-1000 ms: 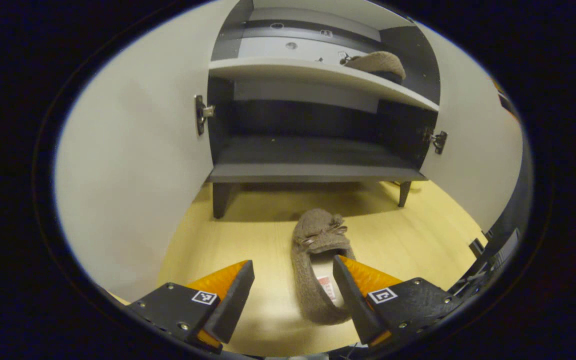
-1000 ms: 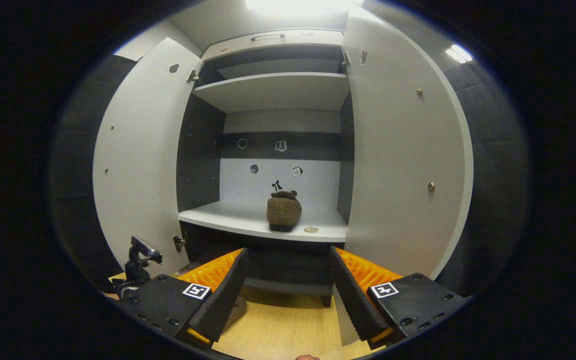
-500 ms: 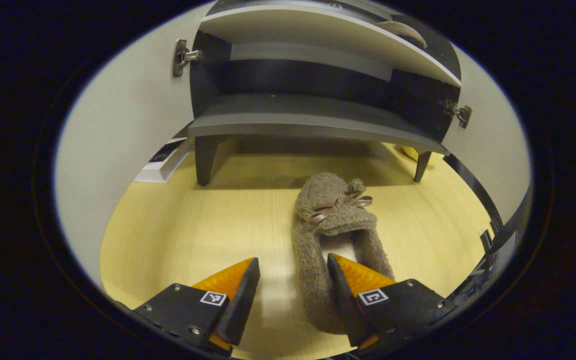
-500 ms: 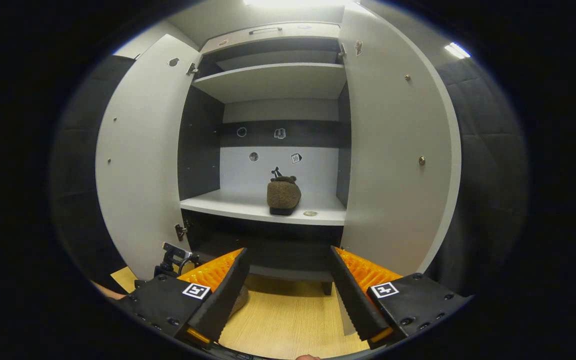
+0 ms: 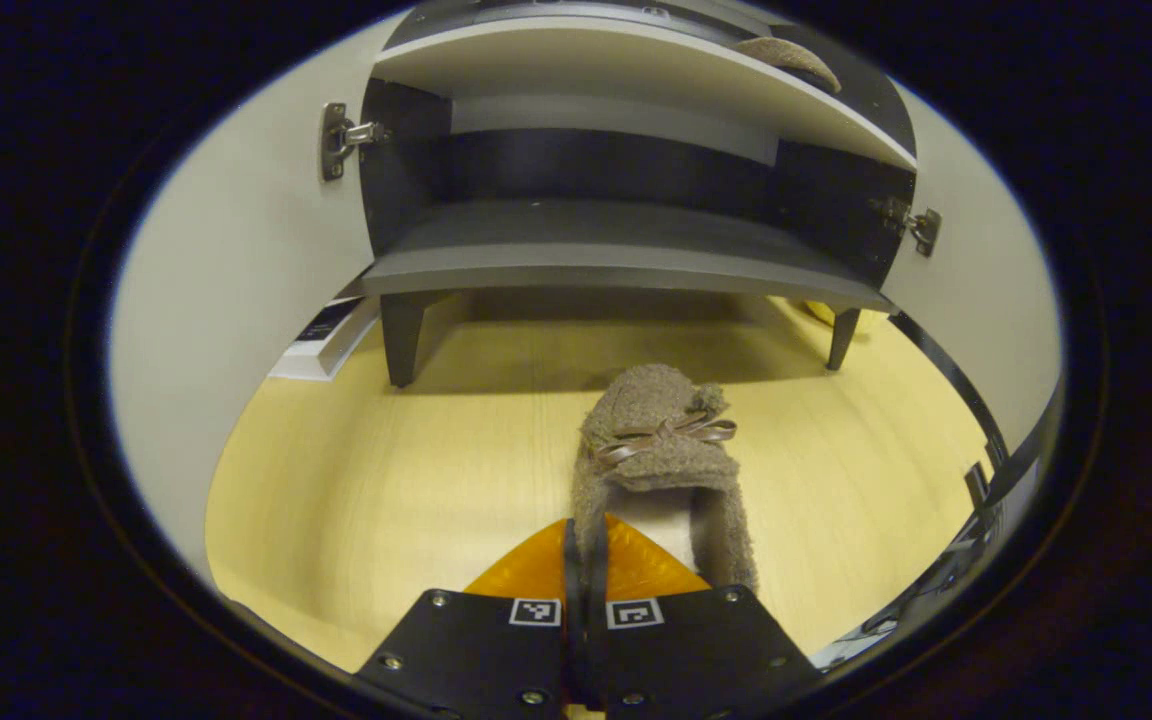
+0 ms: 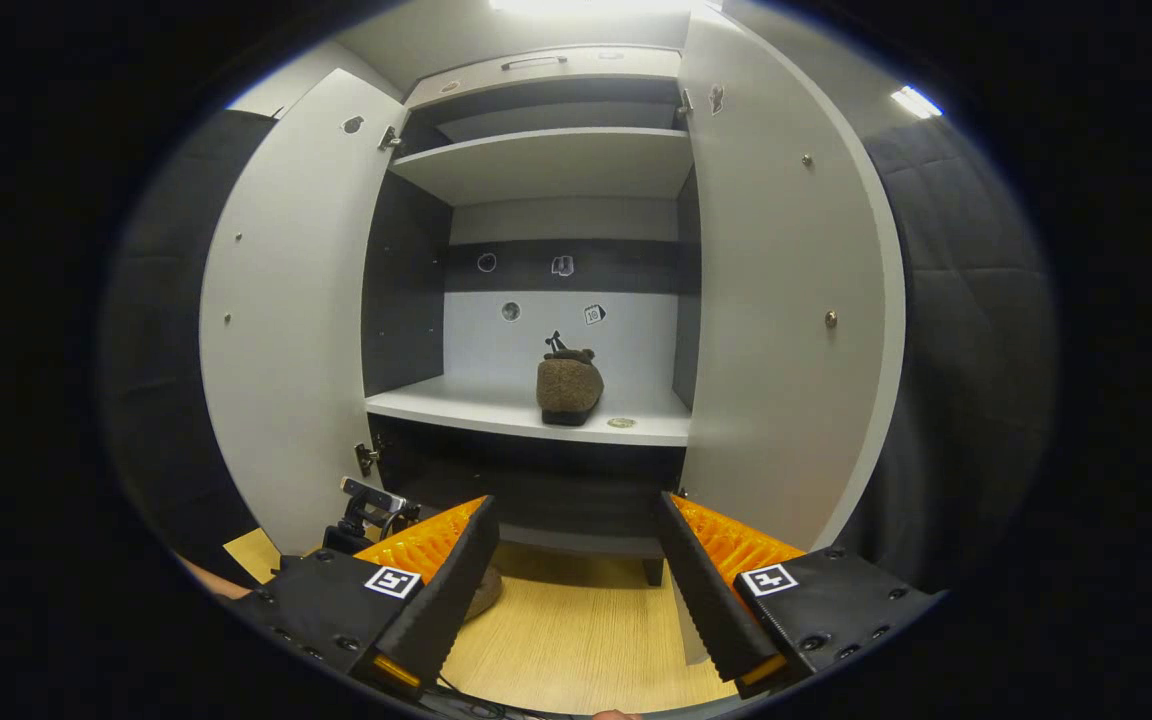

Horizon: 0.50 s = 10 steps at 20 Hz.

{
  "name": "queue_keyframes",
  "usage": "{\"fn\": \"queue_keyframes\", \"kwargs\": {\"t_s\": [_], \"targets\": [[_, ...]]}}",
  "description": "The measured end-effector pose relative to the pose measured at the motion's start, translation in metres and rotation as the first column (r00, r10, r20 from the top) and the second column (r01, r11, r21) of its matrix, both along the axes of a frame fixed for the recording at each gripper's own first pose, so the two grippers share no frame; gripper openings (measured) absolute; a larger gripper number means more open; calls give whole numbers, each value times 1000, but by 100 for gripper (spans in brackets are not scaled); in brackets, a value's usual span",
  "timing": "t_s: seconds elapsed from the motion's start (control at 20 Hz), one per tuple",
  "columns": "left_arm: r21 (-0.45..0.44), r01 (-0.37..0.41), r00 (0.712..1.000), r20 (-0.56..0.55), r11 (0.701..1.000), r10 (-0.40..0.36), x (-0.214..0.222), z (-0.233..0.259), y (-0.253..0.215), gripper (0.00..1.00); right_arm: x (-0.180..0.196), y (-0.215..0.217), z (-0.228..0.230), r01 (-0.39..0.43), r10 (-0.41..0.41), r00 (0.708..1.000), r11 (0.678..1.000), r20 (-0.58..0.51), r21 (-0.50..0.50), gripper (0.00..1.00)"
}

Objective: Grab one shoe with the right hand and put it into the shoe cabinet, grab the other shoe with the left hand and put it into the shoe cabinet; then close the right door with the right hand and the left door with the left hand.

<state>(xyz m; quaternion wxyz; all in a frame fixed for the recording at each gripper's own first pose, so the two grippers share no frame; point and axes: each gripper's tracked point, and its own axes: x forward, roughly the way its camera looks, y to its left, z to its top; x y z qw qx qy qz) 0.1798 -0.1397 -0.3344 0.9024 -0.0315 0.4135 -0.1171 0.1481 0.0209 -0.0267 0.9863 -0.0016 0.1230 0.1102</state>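
Note:
A brown fuzzy shoe (image 5: 661,440) with a bow lies on the wooden floor, toe toward the shoe cabinet (image 5: 616,255). My left gripper (image 5: 584,528) is shut on the shoe's left side wall near the heel. The other brown shoe (image 6: 569,385) stands on the white middle shelf (image 6: 496,410), and its top (image 5: 786,55) peeks over that shelf in the left gripper view. My right gripper (image 6: 576,600) hangs open in front of the cabinet with nothing between its fingers. Both doors, left (image 6: 286,330) and right (image 6: 786,330), stand wide open. The left gripper's body (image 6: 368,505) and a bit of the floor shoe (image 6: 484,598) show low on the left.
The cabinet stands on dark legs (image 5: 398,340) above the yellow wooden floor (image 5: 386,480). A flat white box (image 5: 326,335) lies by the left door. A small round disc (image 6: 621,423) lies on the middle shelf beside the shoe. Dark padded walls flank the doors.
My left gripper's fingers have come together on the floor shoe's left side wall; half a second ago they stood apart around it. The right gripper has hardly moved.

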Motion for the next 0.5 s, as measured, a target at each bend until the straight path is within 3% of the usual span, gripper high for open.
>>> {"fn": "queue_keyframes", "kwargs": {"t_s": [0.05,0.5], "targets": [[5,-4,1000,24,1000,4,3,7,5,1,-1,0,2,1,-1,1000,1000,4,-1,100],[-122,-80,969,223,989,106,34,98,5,1,-9,3,6,-15,15,1000,1000,16,-1,100]]}}
